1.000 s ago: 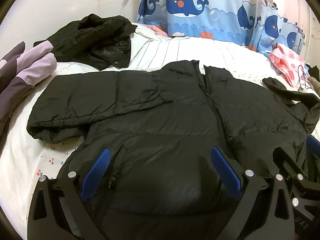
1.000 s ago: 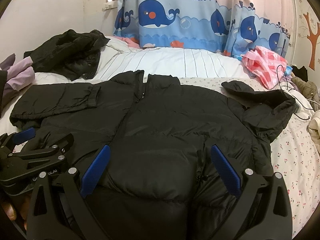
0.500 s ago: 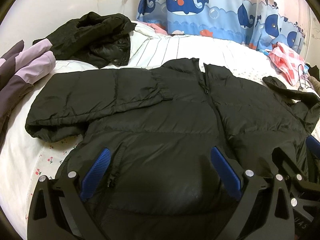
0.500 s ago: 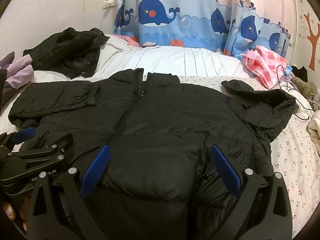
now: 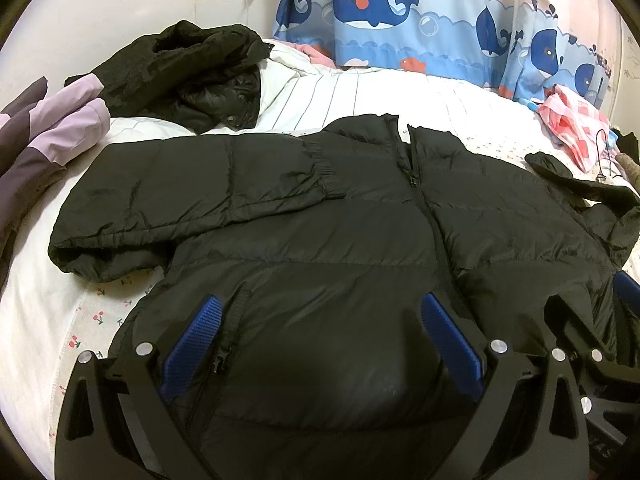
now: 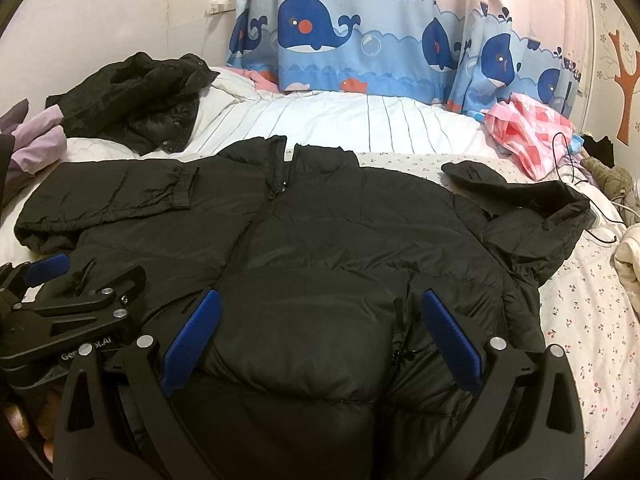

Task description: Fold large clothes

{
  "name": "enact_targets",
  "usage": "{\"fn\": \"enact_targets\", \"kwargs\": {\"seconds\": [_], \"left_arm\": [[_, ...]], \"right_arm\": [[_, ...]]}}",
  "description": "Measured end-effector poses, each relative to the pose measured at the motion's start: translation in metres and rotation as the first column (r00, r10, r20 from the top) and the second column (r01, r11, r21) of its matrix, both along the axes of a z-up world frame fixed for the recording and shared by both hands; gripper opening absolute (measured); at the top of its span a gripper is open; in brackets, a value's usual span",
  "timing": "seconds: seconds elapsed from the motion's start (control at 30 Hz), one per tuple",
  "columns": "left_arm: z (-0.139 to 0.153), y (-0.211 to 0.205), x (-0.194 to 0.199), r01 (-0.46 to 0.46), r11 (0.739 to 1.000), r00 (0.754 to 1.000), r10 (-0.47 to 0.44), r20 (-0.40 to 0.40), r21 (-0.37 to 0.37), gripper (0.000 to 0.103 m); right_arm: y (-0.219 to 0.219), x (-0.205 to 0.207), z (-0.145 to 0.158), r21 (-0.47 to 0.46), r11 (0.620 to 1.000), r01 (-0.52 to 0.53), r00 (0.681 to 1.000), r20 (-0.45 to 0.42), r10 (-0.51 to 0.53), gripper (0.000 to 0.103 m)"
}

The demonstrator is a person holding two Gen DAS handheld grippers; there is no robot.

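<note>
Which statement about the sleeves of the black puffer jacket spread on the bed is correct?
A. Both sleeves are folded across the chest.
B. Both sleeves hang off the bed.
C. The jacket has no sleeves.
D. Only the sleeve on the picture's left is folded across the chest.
D: on the black puffer jacket, the left sleeve lies over the chest with its cuff near the zipper, while the other sleeve is crumpled out to the side.

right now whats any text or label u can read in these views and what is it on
"Ge…ot.AI": white print on the side of the left gripper, seen in the right wrist view; the middle letters are hidden by a bolt.
"…AS": a sideways fragment on the right gripper body at the left wrist view's lower right edge; too cut off to read whole.
No readable label shows on the black jacket, and the whale curtain has pictures only.
</note>
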State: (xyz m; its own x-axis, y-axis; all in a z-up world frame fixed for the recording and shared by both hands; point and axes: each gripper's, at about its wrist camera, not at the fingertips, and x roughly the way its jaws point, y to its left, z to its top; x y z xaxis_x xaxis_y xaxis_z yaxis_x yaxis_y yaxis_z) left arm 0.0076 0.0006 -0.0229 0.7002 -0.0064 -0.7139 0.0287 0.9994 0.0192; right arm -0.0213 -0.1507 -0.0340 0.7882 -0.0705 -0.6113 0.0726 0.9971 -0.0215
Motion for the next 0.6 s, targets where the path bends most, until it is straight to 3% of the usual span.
{"fn": "enact_targets", "kwargs": {"seconds": [0.17, 0.23, 0.33, 0.4, 0.47, 0.53, 0.57, 0.6], "left_arm": [[-0.002, 0.003, 0.002, -0.003, 1.0, 1.0, 0.003, -0.012, -0.017, 0.096], [-0.002, 0.006, 0.005, -0.008, 1.0, 1.0, 0.007, -0.02, -0.03, 0.096], [-0.002, 0.013, 0.007, -0.017, 0.998, 0.999, 0.015, -0.037, -0.063, 0.096], [-0.002, 0.016, 0.009, -0.021, 0.996, 0.999, 0.017, -0.047, -0.084, 0.096], [-0.005, 0.015, 0.011, -0.021, 0.996, 0.998, 0.015, -0.06, -0.092, 0.096], [-0.008, 0.014, 0.012, -0.02, 0.997, 0.997, 0.015, -0.07, -0.078, 0.096], [-0.008, 0.013, 0.014, -0.019, 0.997, 0.997, 0.014, -0.073, -0.074, 0.096], [-0.009, 0.013, 0.015, -0.019, 0.997, 0.997, 0.014, -0.075, -0.072, 0.096]], "right_arm": [[-0.017, -0.005, 0.022, -0.075, 0.997, 0.026, 0.998, 0.061, -0.022, 0.097], [-0.045, -0.001, 0.042, -0.124, 0.989, 0.074, 0.992, 0.112, -0.06, 0.097], [-0.092, 0.031, 0.071, -0.227, 0.968, 0.103, 0.991, 0.107, -0.08, 0.097], [-0.12, 0.081, 0.082, -0.391, 0.916, 0.087, 0.996, 0.013, -0.088, 0.097], [-0.141, 0.135, 0.076, -0.5, 0.866, 0.011, 0.984, -0.151, -0.099, 0.097], [-0.165, 0.192, 0.034, -0.58, 0.801, -0.146, 0.903, -0.409, -0.131, 0.097], [-0.172, 0.204, 0.018, -0.618, 0.765, -0.181, 0.88, -0.45, -0.155, 0.097], [-0.188, 0.219, -0.013, -0.691, 0.687, -0.224, 0.842, -0.492, -0.22, 0.097]]}}
